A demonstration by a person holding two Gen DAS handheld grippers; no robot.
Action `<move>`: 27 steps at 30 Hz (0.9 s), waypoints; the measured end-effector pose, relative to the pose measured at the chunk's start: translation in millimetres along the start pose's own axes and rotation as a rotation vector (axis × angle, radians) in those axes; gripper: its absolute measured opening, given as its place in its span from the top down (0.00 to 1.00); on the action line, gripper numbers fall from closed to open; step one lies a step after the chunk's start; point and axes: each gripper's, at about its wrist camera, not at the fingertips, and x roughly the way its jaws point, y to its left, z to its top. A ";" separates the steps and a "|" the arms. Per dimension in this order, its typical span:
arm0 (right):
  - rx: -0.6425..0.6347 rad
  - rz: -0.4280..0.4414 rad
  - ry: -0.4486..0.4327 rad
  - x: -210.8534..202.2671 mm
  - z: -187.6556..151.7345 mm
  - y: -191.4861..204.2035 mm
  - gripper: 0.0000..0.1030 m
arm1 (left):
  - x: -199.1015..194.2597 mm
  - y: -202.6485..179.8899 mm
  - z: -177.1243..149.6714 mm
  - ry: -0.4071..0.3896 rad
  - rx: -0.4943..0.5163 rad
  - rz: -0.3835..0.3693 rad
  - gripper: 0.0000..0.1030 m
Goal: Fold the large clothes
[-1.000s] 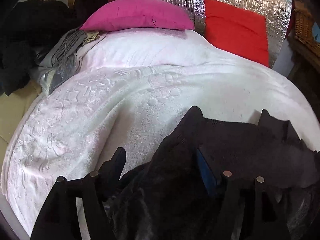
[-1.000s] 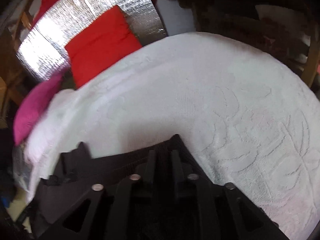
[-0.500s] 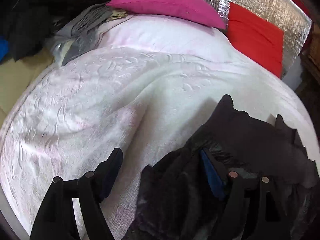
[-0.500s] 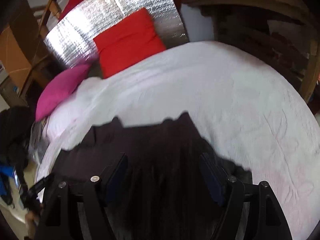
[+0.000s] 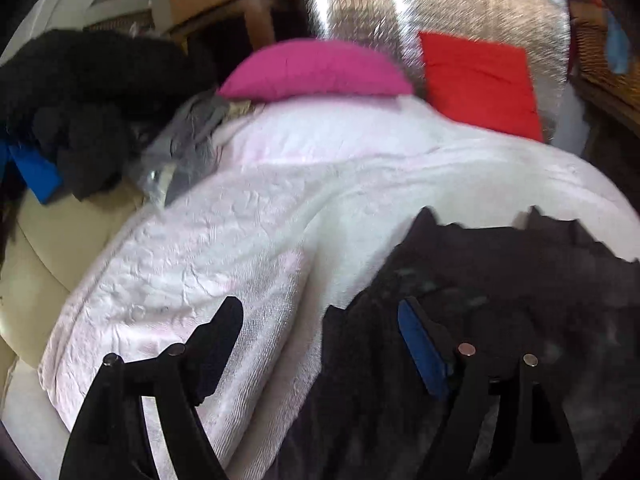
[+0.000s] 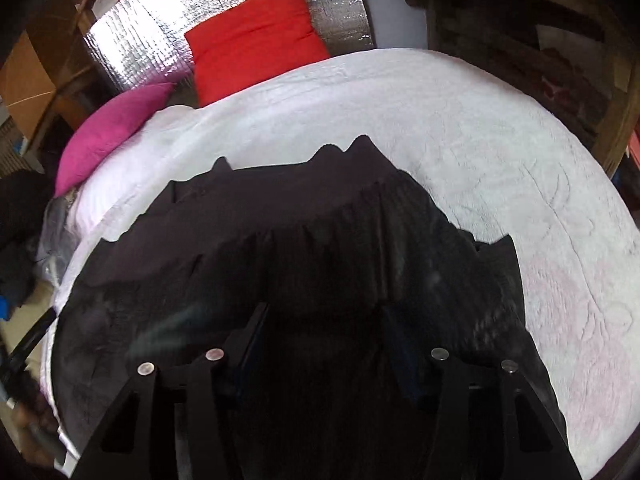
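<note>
Dark garment [image 6: 320,232] lies spread on the white bed cover [image 6: 500,152], near edge of the bed, reaching under both my grippers. My left gripper [image 5: 320,336]: jaws spread wide, nothing pinched; its left finger sits over bare cover, its right finger with the blue pad over the garment's left edge. My right gripper [image 6: 320,320]: jaws apart above the middle of the cloth, dark fabric between and beneath them; I cannot tell whether the fingers touch it. Far end of the bed: pink pillow [image 5: 316,70] on the left, red pillow [image 5: 480,80] to its right against silver foil panel [image 6: 160,32]. Heap of dark clothes [image 5: 76,100] far left, off the bed.
</note>
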 end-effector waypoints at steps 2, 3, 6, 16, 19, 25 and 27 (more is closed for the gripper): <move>0.021 0.001 -0.004 -1.2 5.2 -1.0 0.43 | -13.9 -3.3 -2.9 -0.033 0.028 -0.011 0.20; 0.042 0.013 -0.021 -4.7 7.9 -2.8 0.43 | -18.5 -4.6 -4.4 -0.043 0.039 -0.018 0.19; 0.078 0.049 -0.099 -17.9 15.8 -5.2 0.43 | -26.0 -9.1 -7.6 -0.062 0.082 -0.030 0.19; 0.050 0.012 0.011 26.6 23.7 14.1 0.42 | -28.8 -13.5 -12.0 -0.049 0.093 -0.041 0.19; 0.027 -0.014 0.004 27.2 24.6 17.9 0.42 | -28.5 -16.4 -13.7 -0.046 0.106 -0.036 0.19; 0.026 0.054 -0.075 2.8 23.0 22.6 0.42 | -31.8 -17.5 -14.0 -0.059 0.111 -0.024 0.19; -0.007 0.095 -0.112 -8.9 19.3 31.2 0.42 | -32.8 -18.1 -14.0 -0.062 0.108 -0.024 0.19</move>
